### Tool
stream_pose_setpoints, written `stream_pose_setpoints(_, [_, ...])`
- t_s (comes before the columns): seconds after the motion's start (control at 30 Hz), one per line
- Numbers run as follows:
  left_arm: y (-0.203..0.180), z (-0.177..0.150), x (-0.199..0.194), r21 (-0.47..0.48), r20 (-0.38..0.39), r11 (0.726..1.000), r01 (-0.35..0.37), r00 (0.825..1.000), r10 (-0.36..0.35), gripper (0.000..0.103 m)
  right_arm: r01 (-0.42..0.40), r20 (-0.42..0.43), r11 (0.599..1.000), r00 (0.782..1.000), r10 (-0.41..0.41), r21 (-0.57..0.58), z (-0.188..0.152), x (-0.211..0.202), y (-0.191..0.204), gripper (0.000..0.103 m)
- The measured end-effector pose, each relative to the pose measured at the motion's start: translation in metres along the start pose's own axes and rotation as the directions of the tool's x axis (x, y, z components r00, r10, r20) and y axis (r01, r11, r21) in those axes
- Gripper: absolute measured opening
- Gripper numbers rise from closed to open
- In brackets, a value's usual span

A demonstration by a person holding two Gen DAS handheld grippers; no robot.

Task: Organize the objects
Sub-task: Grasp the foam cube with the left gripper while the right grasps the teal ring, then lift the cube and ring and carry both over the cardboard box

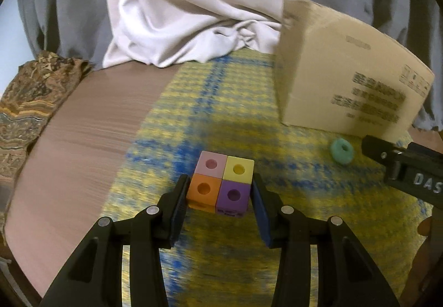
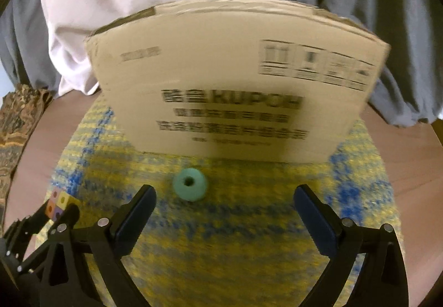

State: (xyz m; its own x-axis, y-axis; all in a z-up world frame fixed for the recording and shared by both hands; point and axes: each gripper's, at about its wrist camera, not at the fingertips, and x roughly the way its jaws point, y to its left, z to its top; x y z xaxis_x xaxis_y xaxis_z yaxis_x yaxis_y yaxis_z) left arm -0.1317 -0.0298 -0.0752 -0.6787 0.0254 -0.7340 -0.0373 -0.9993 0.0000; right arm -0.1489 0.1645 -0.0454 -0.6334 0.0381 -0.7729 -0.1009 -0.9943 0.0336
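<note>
We are gripping a square cluster of four plastic cubes [image 1: 223,183], pink, yellow, orange and purple, each with a round hole on top, between the pads of our left gripper [image 1: 220,197], well to the left of the tall printed cardboard box [image 1: 343,77] standing on the yellow-and-blue woven mat [image 1: 221,102]. We are holding our right gripper [image 2: 224,203] with its jaws spread wide and nothing between the pads, while the teal foam ring [image 2: 190,184] is lying on the mat just in front of the box.
</note>
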Motion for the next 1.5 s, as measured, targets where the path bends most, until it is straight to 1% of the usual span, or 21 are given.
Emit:
stream_pose_setpoints(0.13, [0.012,0.001,0.0,-0.01,0.006,1.0,-0.008,1.0,0.008,0.043,0.0,-0.021,1.0,1.0,0.0,-0.023,0.003,0.013,0.017,0.088])
stream_pose_setpoints(0.37, [0.022,0.001,0.007,-0.023,-0.006,1.0,-0.007,1.0,0.007,0.043,0.008,-0.059,1.0,0.998,-0.009,-0.027,0.001,0.034,0.029,0.078])
stream_pose_setpoints(0.5, [0.024,0.001,0.01,-0.024,-0.011,1.0,-0.002,1.0,0.001,0.043,0.011,-0.077,0.999,0.997,-0.013,-0.031,0.0,0.043,0.033,0.07])
stream_pose_setpoints(0.57, [0.024,0.001,0.012,-0.023,-0.012,1.0,0.0,1.0,0.0,0.043,0.01,-0.088,0.999,0.996,-0.014,-0.035,0.0,0.046,0.035,0.063])
stream_pose_setpoints(0.63, [0.024,0.001,0.013,-0.023,-0.013,1.0,0.001,1.0,-0.001,0.043,0.006,-0.1,0.999,0.995,-0.01,-0.036,-0.002,0.05,0.037,0.051])
stream_pose_setpoints(0.67, [0.025,0.001,0.013,-0.023,-0.013,1.0,0.002,1.0,-0.002,0.043,0.003,-0.102,0.999,0.995,-0.007,-0.036,-0.002,0.051,0.037,0.049])
stream_pose_setpoints(0.7, [0.025,0.001,0.014,-0.024,-0.014,1.0,0.002,1.0,-0.003,0.043,0.004,-0.098,0.999,0.995,-0.007,-0.035,-0.002,0.05,0.037,0.045])
stream_pose_setpoints(0.73, [0.025,0.001,0.015,-0.024,-0.015,1.0,0.003,1.0,-0.003,0.043,0.006,-0.095,0.999,0.995,-0.009,-0.037,-0.002,0.049,0.038,0.036])
stream_pose_setpoints(1.1, [0.024,0.003,0.012,-0.021,-0.01,1.0,0.008,1.0,-0.008,0.043,0.001,-0.067,0.999,0.998,-0.003,-0.035,-0.006,0.036,0.038,0.036])
stream_pose_setpoints(1.33, [0.012,0.007,0.004,-0.002,0.011,1.0,0.009,1.0,-0.009,0.043,-0.006,-0.044,1.0,0.999,0.006,-0.015,-0.004,0.021,0.025,0.036])
stream_pose_setpoints(1.5, [-0.002,0.011,-0.003,0.018,0.026,1.0,0.017,1.0,-0.018,0.043,-0.002,-0.024,1.0,1.0,0.002,-0.001,-0.004,0.01,0.008,0.036])
